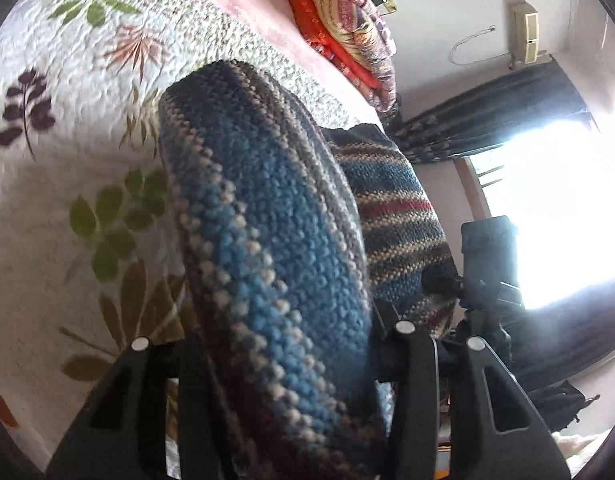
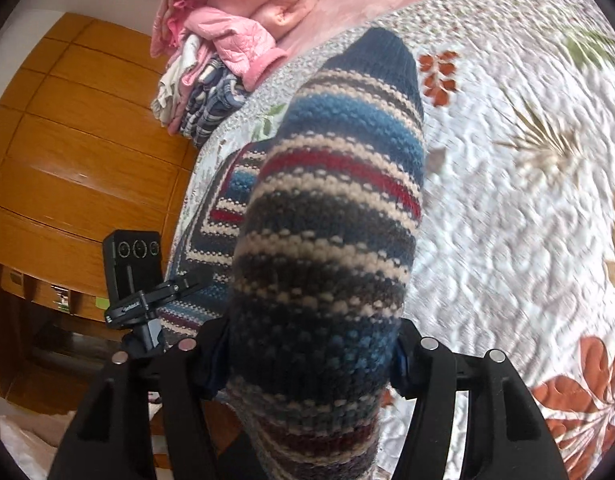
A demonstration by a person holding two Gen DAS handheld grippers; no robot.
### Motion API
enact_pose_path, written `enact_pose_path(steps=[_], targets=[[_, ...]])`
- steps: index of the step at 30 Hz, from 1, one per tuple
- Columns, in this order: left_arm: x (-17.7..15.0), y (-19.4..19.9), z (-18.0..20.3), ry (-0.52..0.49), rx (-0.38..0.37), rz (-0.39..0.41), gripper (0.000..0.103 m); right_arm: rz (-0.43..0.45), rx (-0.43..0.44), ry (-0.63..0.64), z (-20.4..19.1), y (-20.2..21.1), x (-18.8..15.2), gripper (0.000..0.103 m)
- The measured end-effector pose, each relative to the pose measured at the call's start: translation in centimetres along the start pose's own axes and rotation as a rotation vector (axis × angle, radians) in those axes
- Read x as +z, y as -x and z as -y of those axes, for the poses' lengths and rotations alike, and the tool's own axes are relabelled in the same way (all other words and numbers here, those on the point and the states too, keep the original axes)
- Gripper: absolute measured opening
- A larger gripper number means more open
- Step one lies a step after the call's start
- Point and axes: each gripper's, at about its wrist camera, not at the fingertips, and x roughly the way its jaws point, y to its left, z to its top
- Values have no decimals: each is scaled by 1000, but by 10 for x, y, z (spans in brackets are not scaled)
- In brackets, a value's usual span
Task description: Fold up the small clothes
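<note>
Striped knitwear [image 1: 275, 248] fills the foreground of both wrist views, a thick woollen garment in blue, grey, cream and red bands, held up off a bed covered by a white quilt [image 1: 67, 128] printed with leaves. Seen from the left, the left gripper [image 1: 283, 364] pinches a blue-banded part of the garment, its black fingers [image 1: 411, 364] pressed against the wool on either side. Seen from the right, the right gripper [image 2: 307, 364] clamps another part of the same knit [image 2: 331, 216], its jaws held fairly wide apart by the thick wool between them. The rest of the garment droops toward the quilt [image 2: 507, 200] between the two holds.

What could go wrong, by my reading: the knit is heavy and stretchy, so the hanging middle may sag unevenly and leave a crooked crease when laid down. A bulky bunch in either grip could also slip out if the two ends are pulled apart too hard. Blur in the quilt's pattern suggests movement, which would make a clean, aligned fold harder.

Stacked bedding [image 1: 347, 36] sits at the far end of the bed, a pink bundle [image 2: 227, 12] lies near a wooden wardrobe [image 2: 79, 140], and a phone on a clamp mount [image 2: 133, 276] stands beside the bed.
</note>
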Motion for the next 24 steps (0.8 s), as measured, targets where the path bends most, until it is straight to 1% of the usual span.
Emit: enact_pose_path(steps=[4,6,8,11,14,17,18,20,22,24], targets=[[-15,-12,-19,0,52,-21,42,-29,-12,-49,27,-20,-10,62],[-19,-16,-28,-5,64,-28,43,-47,-33,-70,40,-32,-18,63],[-22,-19,-35,-3,64,-29,44,-52,-48,-79,51,-43,-26,65],[-26,-23,-45,11,54,-20,46,-25,5,-118,64,-46,-35,67],[-25,-24,-52,26,52,-13,50,-17,19,-134,68,-49,-38,69],[-32,-18,-55,41,54,-14,52,-15,18,-142,68,-47,-41,71],[-35,-13,-56,44,59,-17,54,-16,14,-144,67,-46,-41,72],[-37,-6,-55,50,79,-25,54,-17,-3,-146,68,-38,-46,77],[-40,3,-50,46,92,-27,54,-20,-20,-151,58,-41,-45,80],[-43,11,-46,41,110,-28,53,-28,-46,-144,52,-35,-49,82]])
